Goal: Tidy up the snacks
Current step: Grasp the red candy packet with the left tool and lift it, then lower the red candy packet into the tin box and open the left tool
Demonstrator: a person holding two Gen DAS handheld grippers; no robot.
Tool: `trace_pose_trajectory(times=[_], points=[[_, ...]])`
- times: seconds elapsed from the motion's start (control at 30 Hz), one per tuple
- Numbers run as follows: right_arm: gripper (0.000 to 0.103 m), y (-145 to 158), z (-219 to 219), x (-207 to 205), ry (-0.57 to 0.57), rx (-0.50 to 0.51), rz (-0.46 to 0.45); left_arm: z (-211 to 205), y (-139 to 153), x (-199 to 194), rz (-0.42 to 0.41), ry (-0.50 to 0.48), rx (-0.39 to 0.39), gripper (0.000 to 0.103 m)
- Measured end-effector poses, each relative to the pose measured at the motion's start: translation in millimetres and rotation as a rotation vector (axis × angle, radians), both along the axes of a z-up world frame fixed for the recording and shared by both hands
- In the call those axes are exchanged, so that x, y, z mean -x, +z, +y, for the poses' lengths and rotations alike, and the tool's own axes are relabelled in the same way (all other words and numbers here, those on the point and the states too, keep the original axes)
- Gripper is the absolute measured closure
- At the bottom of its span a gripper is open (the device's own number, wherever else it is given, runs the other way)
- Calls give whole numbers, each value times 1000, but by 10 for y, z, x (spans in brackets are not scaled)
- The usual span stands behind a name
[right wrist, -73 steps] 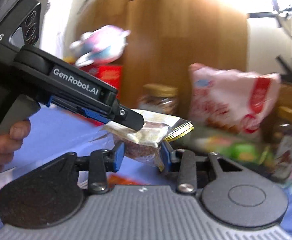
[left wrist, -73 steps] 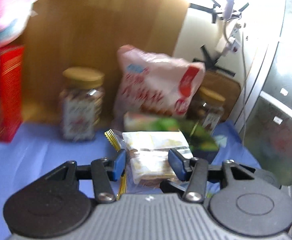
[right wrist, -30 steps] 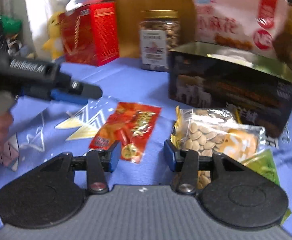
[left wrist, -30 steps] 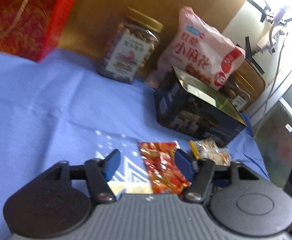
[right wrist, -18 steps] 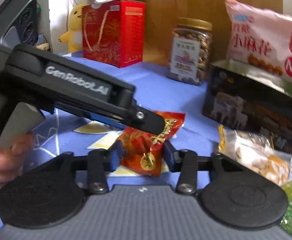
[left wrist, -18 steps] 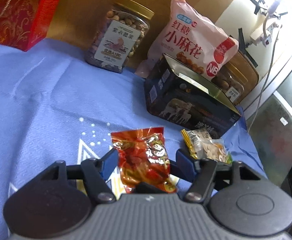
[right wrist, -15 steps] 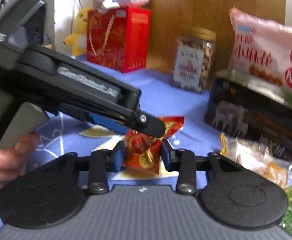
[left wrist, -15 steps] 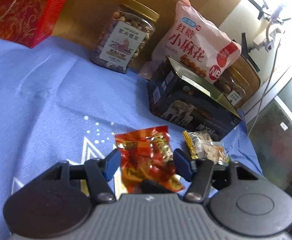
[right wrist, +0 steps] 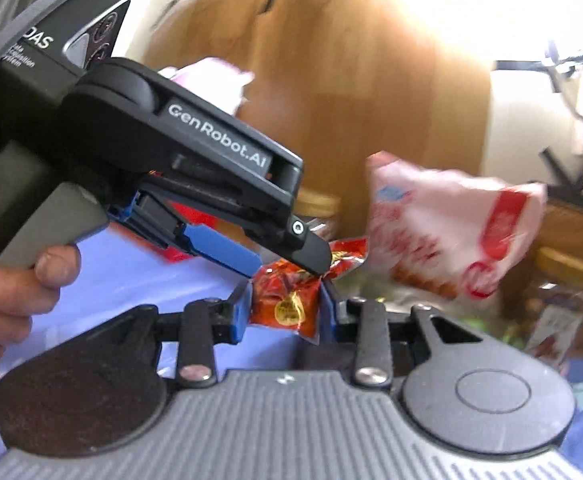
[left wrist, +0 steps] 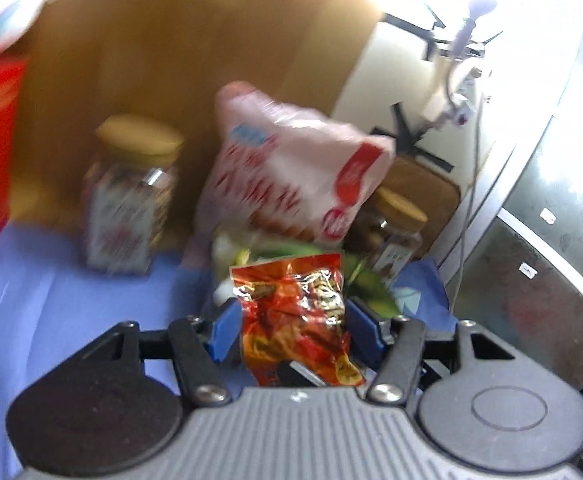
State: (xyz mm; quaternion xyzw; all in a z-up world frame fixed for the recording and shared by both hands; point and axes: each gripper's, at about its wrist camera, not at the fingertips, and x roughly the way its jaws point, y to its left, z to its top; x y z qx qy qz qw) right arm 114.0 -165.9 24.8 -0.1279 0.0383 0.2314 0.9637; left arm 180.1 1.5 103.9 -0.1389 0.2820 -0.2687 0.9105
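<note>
Red snack packet (left wrist: 295, 312) pinched between right gripper (right wrist: 283, 306) pads; left gripper (left wrist: 291, 326) spread wide around it, lifted above blue cloth (left wrist: 51, 300).

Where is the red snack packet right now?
The red snack packet is up off the blue cloth, pinched in the right claw, with the left claw around its other end, in front of the pink bag.

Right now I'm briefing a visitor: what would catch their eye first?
The shiny red packet, held up between both grippers' blue jaws. Behind it stands a big pink bag, flanked by two gold-lidded jars. In the right wrist view, the black left gripper fills the left side.
</note>
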Motion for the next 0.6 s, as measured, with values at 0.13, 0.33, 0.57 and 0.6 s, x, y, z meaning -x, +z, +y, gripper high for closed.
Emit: trace_pose_trajectory(times=[0.13, 0.33, 0.57, 0.6], points=[[64, 60, -209, -395, -58, -62, 10, -316, 3, -371, -10, -10, -35, 45], [59, -98, -247, -892, -116, -88, 56, -484, -229, -783, 22, 24, -69, 45], [34, -230, -180, -831, -128, -50, 25, -430, -402, -871, 57, 64, -75, 39], [34, -219, -201, -815, -135, -64, 23, -418, -382, -835, 51, 62, -71, 39]])
